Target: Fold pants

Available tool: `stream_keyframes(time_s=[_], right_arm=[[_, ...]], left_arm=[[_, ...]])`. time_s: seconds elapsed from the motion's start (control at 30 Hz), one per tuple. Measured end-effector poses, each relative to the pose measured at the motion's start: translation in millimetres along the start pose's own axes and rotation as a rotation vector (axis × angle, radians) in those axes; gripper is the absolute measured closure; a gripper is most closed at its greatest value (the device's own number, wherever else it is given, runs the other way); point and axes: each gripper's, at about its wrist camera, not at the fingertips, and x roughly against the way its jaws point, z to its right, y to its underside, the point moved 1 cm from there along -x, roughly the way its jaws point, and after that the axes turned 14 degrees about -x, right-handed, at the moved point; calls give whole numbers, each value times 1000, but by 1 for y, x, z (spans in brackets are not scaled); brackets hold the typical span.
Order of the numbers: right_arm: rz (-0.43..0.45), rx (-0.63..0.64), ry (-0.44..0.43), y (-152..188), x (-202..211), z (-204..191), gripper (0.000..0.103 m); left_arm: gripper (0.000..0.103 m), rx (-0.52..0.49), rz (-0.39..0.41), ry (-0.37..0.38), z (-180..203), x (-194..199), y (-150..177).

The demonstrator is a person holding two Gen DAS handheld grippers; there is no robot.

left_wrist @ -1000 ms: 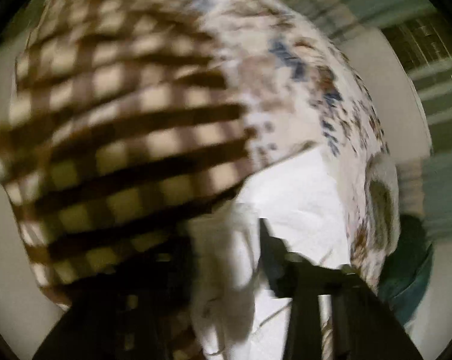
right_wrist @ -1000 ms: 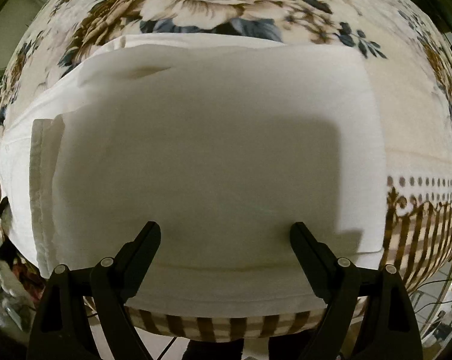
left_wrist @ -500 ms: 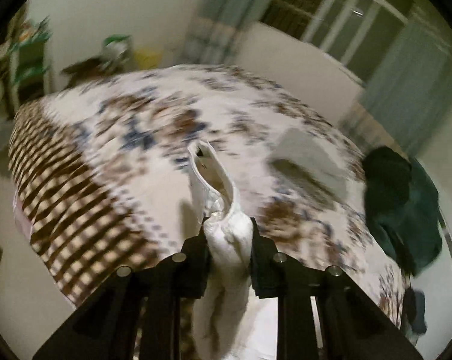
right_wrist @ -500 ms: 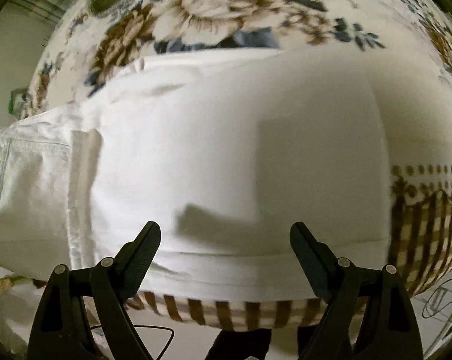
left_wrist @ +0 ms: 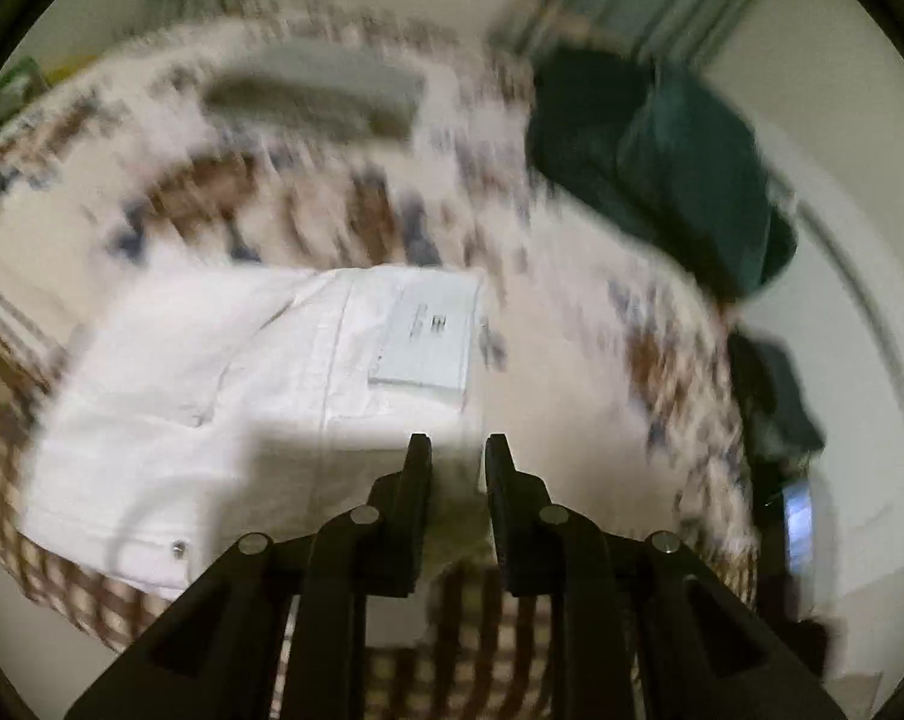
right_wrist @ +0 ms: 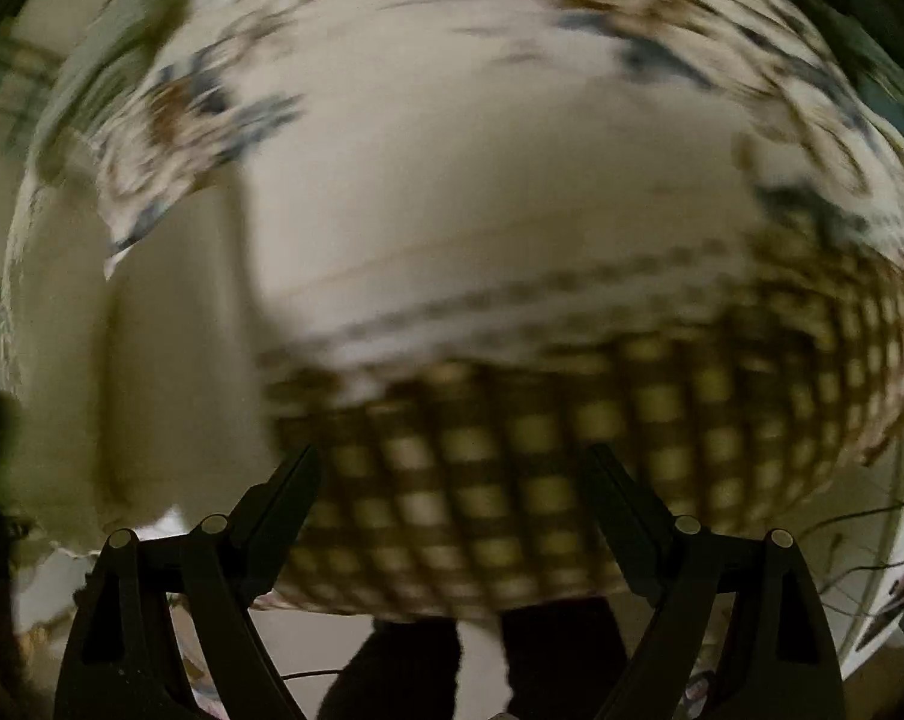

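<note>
The white pants (left_wrist: 224, 396) lie folded on the floral bed cover, waistband and a pale label (left_wrist: 428, 342) facing up, in the left wrist view. My left gripper (left_wrist: 457, 450) hovers at the pants' near right corner, its jaws a narrow gap apart with nothing between them. In the blurred right wrist view the pants (right_wrist: 152, 372) show at the left edge. My right gripper (right_wrist: 452, 462) is wide open and empty over the checked border of the cover.
The bed cover (left_wrist: 572, 324) has a floral top and a brown checked border (right_wrist: 572, 456). A grey folded item (left_wrist: 320, 90) lies at the far side. Dark green clothing (left_wrist: 662, 168) is heaped at the right. The floor shows below the bed edge.
My left gripper has let go of the pants fabric it held up and now looks down on the folded pants. My right gripper has swung right, off the pants, toward the checked border.
</note>
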Motion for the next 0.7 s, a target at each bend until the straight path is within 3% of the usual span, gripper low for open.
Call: stream_keyframes(time_s=[0.07,0.17,0.27,0.3,0.33,0.4,0.5,0.63,0.67,0.7], right_arm=[[-1,-32,-5,-10,1,24,13],[-18,-63,-60,-22,3,50,13],[-57,-69,-197,-29,2,47,13],[-70,-66,-240,-30,1,43,13],[-84,-61,-289,-32,-2,31,13],[-107,-37,-360,-31,-9,2,13],[-157,9,-424,-30,-31,-49,13],[-230,17,-437,-31,-77,-102,13],[-227,25,-439,-29,-80,-109,15],[-206,34,-450,-27,-79,-114,32]], left_arm=[[87,-22,-90,0,14,-17,6],[84,-30,-149,-21,18,-13,3],[51,-77,-189,-157,6,3,-7],[24,-77,-192,-199,-5,8,-11],[13,-78,-195,-244,-16,12,-14],[13,-89,-196,-341,-43,17,-17],[13,-104,-271,-469,-81,7,-11],[13,-101,-330,-548,-112,0,-4],[13,-98,-342,-561,-117,-1,-3],[13,-91,-348,-566,-122,0,-2]])
